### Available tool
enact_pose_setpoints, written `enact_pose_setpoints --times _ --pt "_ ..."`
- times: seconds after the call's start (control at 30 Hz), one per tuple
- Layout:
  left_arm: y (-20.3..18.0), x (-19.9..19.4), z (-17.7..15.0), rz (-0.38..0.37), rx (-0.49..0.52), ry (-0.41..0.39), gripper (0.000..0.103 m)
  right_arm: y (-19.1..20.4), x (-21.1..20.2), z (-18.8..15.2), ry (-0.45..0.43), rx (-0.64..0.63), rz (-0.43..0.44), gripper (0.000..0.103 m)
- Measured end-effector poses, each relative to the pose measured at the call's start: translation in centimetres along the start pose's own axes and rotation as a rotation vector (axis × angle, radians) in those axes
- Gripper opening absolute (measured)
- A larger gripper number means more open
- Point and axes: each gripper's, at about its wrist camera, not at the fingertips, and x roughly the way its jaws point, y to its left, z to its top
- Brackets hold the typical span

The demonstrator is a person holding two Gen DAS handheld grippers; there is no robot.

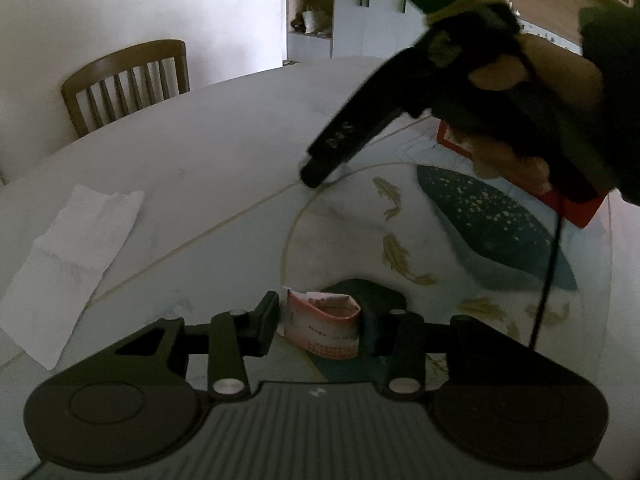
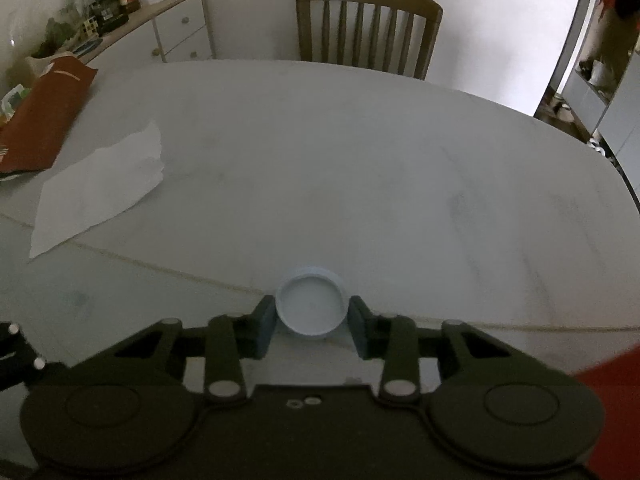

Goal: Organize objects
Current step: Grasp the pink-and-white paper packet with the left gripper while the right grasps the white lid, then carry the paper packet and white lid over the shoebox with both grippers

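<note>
In my left tongs (image 1: 318,326), low in the middle of the left wrist view, I pinch a folded slip of pink-and-white printed paper (image 1: 324,326); both fingers press on its sides. It sits on the table (image 1: 208,152), over a dark teal patch of the patterned cloth with gold fish. A white paper napkin (image 1: 68,268) lies flat at the left of that frame. My right hand (image 1: 516,92) fills the upper right, its tool slanting down toward the middle of the table, with a red box (image 1: 580,208) partly hidden behind it.

In the right wrist view my right tongs (image 2: 311,322) close on a round white cap (image 2: 311,306), low in the middle of the frame, its open side up. The blue-grey fingers (image 2: 264,328) touch its rim on both sides. A wooden chair (image 2: 368,24) stands at the top, and a brown-red bag (image 2: 44,120) lies at the left edge, above the napkin.
</note>
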Motion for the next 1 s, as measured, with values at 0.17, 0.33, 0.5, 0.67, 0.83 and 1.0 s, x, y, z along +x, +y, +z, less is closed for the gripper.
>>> enact_pose_setpoints --times 0.17,0.33,0.5,0.67,0.83,1.0 --pt "-0.4 -0.7 -0.2 -0.001 -0.021 -0.006 0.04 0.1 -2.4 -1.8 0.013 0.014 0.01 0.037" --pt "-1.2 -1.8 -0.3 -0.003 -0.046 -0.008 0.04 0.4 -5.1 -4.3 0.023 0.035 0.031 0.037" --pt "-2.5 -3.3 -0.2 -0.011 -0.052 -0.017 0.039 0.4 -8.1 -6.4 0.005 0.076 0.039 0.037" --pt "-4.3 -4.9 0.3 -0.02 -0.056 -0.031 0.04 0.1 -10.9 -8.2 0.003 0.107 0.035 0.037" --pt "-6.6 -6.2 0.9 -0.026 -0.056 -0.035 0.04 -0.7 -13.6 -10.0 -0.017 0.15 0.023 0.037" --pt "-8.5 -7.3 1.6 -0.029 -0.091 -0.04 0.04 -2.0 -16.1 -11.7 -0.027 0.181 0.032 0.037"
